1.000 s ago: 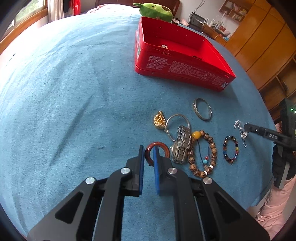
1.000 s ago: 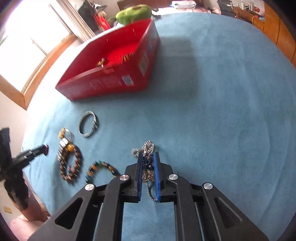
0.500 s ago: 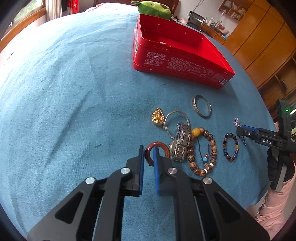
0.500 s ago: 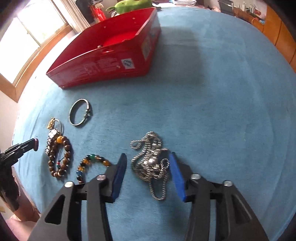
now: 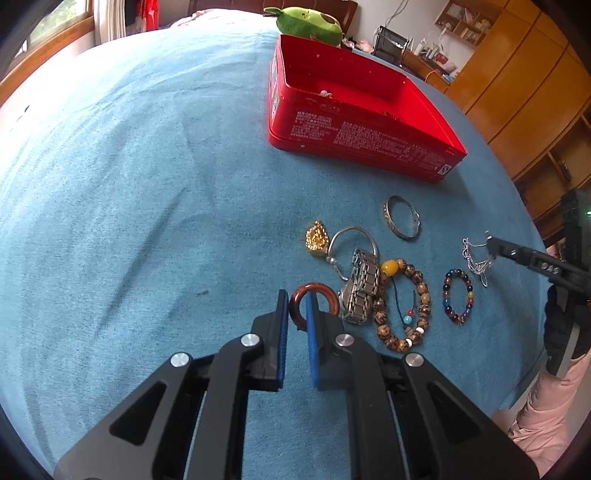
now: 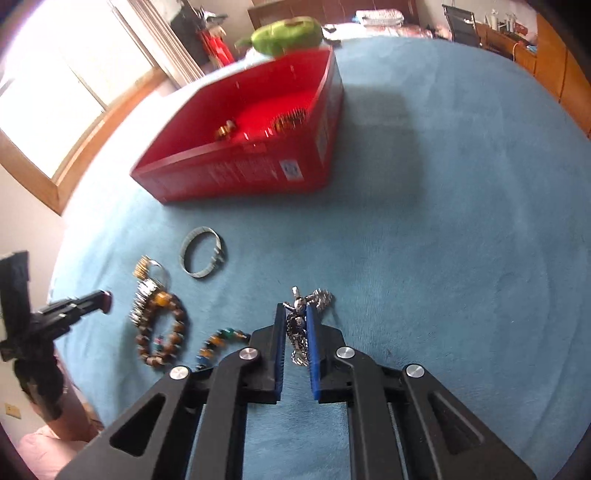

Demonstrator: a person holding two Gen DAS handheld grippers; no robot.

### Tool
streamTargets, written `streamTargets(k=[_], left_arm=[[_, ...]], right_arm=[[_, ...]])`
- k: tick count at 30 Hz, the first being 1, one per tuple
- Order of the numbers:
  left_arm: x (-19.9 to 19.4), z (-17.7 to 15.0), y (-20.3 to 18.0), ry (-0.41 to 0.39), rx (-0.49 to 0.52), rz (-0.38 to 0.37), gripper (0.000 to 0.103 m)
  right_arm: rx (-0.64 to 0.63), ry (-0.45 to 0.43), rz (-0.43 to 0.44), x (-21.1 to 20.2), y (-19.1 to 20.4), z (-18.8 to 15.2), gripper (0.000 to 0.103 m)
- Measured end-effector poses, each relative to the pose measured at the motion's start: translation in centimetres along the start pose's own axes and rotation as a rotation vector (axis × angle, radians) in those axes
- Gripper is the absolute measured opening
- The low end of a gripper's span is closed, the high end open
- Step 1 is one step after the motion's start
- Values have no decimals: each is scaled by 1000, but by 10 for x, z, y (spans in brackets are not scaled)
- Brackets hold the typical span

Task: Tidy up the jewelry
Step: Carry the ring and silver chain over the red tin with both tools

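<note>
My left gripper (image 5: 296, 302) is shut on a reddish-brown ring (image 5: 331, 301), held just over the blue cloth beside the jewelry pile. In the right wrist view my right gripper (image 6: 296, 314) has its jaws closing, the blue pads pressing a bunched silver chain (image 6: 321, 297) that spills past the tips. The left wrist view shows that chain (image 5: 476, 264) hanging from the right gripper's tip at the far right. An open red box (image 5: 369, 136) stands farther back; in the right wrist view the red box (image 6: 236, 173) holds a few pieces.
On the cloth lie a gold pendant (image 5: 317, 239), a silver bangle (image 5: 404, 235), a metal watch (image 5: 364, 288), a wooden bead bracelet (image 5: 423, 295) and a coloured bead bracelet (image 5: 447, 291). A green plush toy (image 5: 310, 22) sits behind the box. A pink sleeve (image 5: 546, 417) is at the table's right edge.
The right gripper opened wide around the silver chain, then closed on it again and rose a little. The left gripper kept still with the ring.
</note>
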State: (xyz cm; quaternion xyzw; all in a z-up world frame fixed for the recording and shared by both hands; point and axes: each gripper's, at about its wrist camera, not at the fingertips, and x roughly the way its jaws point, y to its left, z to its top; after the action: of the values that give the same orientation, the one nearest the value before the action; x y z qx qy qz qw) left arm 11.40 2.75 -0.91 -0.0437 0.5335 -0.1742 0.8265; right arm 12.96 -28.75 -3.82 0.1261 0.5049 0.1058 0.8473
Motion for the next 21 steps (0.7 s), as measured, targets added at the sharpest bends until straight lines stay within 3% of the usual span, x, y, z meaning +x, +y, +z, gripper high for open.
streamTargets(k=[9, 21], left_arm=[[-10, 9, -6, -26, 16, 0, 8], [-39, 55, -33, -94, 89, 2, 8]], right_arm=[[-22, -116, 42, -54, 14, 20, 10], [-87, -203, 44, -96, 42, 74, 10]])
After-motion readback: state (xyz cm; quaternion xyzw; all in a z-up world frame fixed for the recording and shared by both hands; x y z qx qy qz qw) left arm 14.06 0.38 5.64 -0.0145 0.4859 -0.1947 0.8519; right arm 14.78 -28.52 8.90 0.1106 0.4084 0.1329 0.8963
